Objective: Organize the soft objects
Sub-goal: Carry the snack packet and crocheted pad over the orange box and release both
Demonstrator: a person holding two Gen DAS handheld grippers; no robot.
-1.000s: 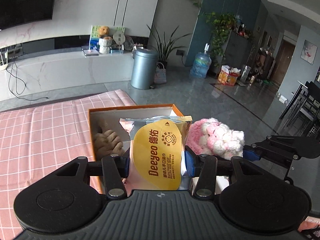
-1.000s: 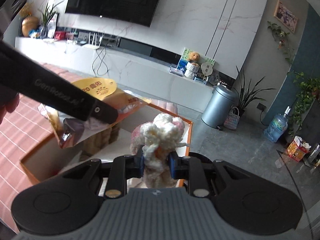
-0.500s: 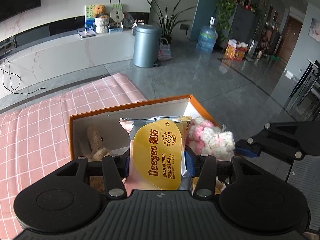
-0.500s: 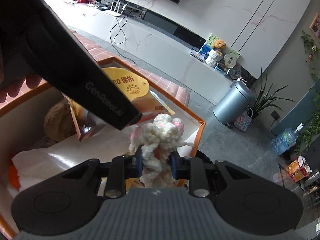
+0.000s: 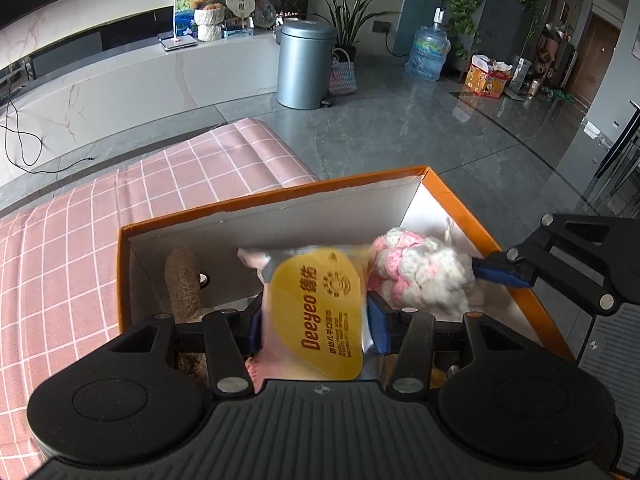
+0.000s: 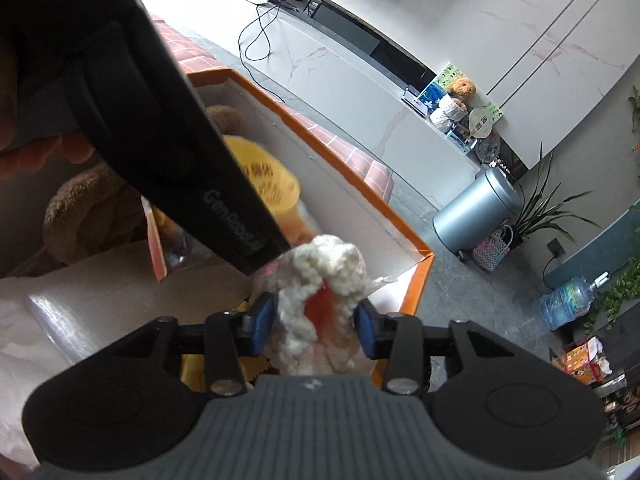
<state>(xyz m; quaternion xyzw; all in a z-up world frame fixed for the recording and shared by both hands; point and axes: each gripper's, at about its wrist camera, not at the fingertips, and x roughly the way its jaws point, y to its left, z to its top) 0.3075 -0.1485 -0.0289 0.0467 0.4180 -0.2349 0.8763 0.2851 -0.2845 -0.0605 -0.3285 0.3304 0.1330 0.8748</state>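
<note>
**Soft objects nearly boxed**

Wipes pack [image 5: 320, 308] sits clenched in the left gripper [image 5: 316, 320] over the orange box [image 5: 280, 196] middle. The right gripper [image 6: 314, 320] pinches a pink-white yarn ball [image 6: 320, 280] near the box's right wall. A brown plush [image 5: 182, 280] apparently already lies inside; both held items await release.

The left gripper [image 5: 314, 320] is clamped on a wipes pack [image 5: 320, 312], blue pads pressing both sides. The right gripper [image 6: 316, 320] pinches a fluffy toy [image 6: 320, 300], jaws partly apart around it. Both reach down side by side, nearly touching; fingertips [image 6: 76, 152], probably the left hand's, show at the blurred edge.
</note>
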